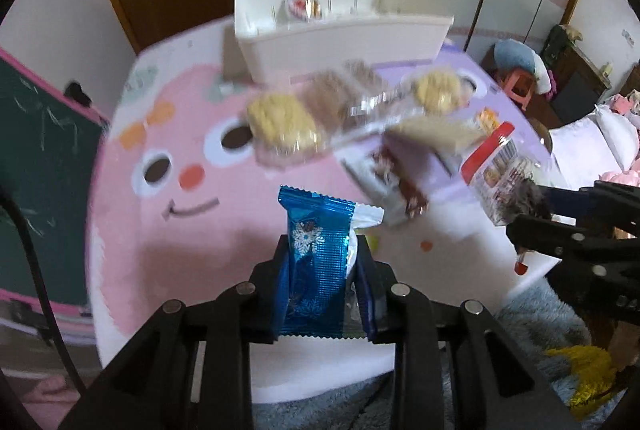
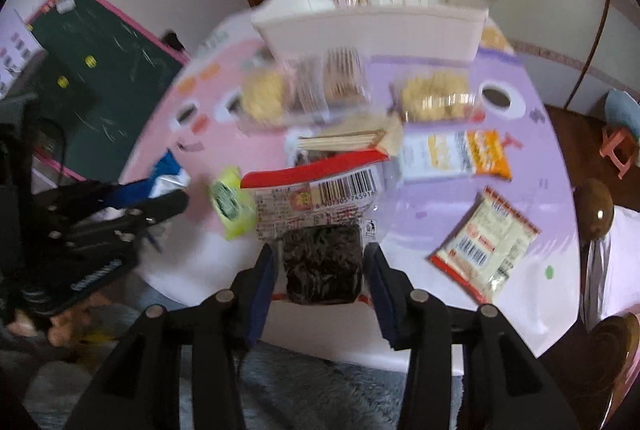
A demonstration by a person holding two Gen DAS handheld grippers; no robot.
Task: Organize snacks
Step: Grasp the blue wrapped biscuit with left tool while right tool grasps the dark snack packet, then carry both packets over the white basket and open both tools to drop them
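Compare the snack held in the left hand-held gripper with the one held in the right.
The blue foil packet in the left hand-held gripper is opaque and shiny with a snowflake print; the clear packet in the right hand-held gripper shows a dark brownie-like cake inside. The clear packet has a red top and a barcode; the blue foil packet shows neither. Both are single sealed snacks, gripped at the lower end.

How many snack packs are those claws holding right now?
2. The left claw grips a blue foil pack; the right claw grips a clear pack of dark cake. Others lie on the table.
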